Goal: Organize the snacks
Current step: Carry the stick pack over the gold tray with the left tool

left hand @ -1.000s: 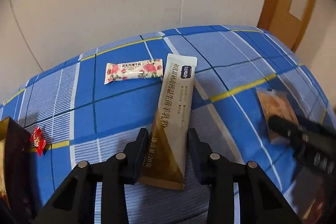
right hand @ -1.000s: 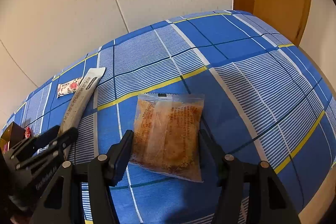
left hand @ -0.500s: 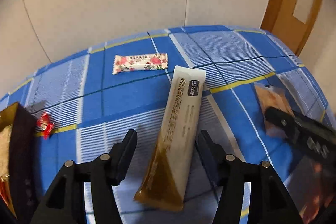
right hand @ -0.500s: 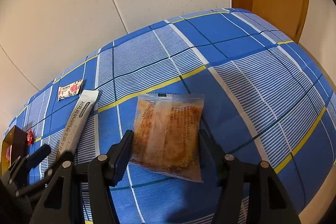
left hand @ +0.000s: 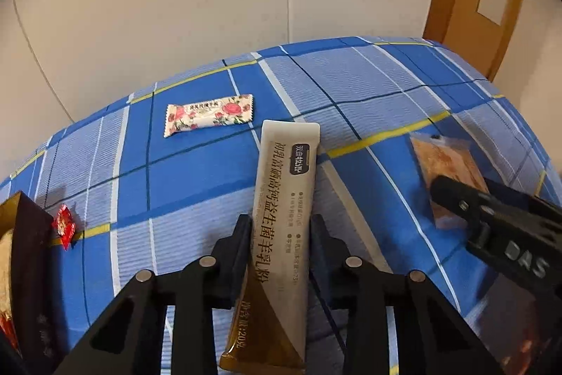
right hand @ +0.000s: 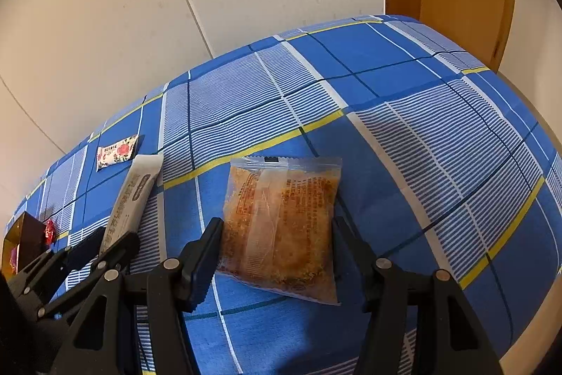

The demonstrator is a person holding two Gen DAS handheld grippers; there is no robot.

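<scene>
The left hand-held gripper [left hand: 280, 236] has just been closing, and its jaws now pinch the long white-and-gold sachet [left hand: 281, 220] by its sides. The right hand-held gripper [right hand: 275, 243] stands half open, its fingers flanking the clear packet of orange-brown snack [right hand: 281, 224], with pad contact unclear. Both snacks lie on the blue plaid surface [right hand: 439, 143]. Farther off lie a rose-printed bar [left hand: 209, 119], a red candy [left hand: 64, 226] and a dark box [left hand: 21, 252].
</scene>
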